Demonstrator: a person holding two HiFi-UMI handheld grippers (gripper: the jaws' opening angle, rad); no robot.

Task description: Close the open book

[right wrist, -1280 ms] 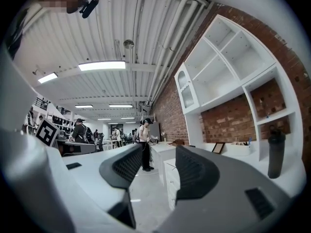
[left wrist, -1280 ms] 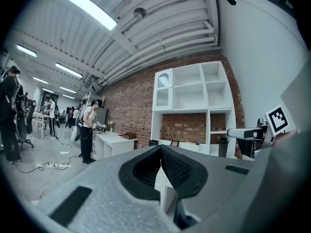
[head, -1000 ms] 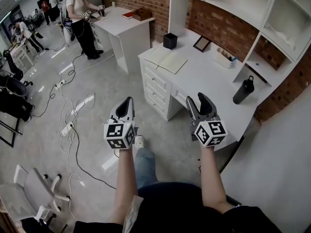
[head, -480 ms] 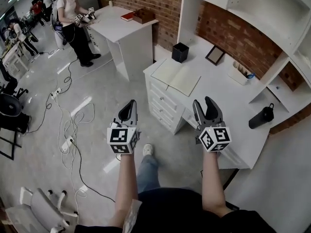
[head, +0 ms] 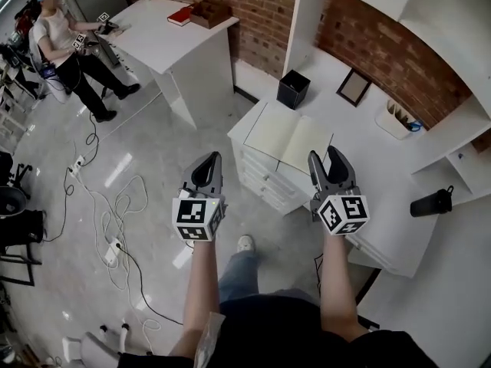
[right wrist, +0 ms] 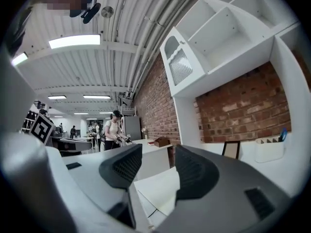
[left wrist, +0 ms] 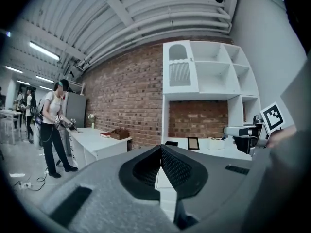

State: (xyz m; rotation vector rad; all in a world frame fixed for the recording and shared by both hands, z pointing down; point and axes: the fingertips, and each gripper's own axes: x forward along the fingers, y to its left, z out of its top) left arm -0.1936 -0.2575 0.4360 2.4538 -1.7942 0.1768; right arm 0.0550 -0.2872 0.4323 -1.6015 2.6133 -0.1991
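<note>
The book [head: 295, 138] lies open and flat on the white table [head: 367, 163], untouched; closing is not yet begun. The left tool [head: 209, 162], jaws pressed together, and the right tool [head: 327, 159], jaws apart and empty, hover near its front edge.

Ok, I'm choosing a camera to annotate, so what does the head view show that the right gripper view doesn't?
Only the head view shows a black bottle at the desk's right, a black box behind the book, and cables on the floor. Only the right gripper view shows the ceiling lights. Both show the open book, the picture frame and the right gripper, its tongs apart.
</note>
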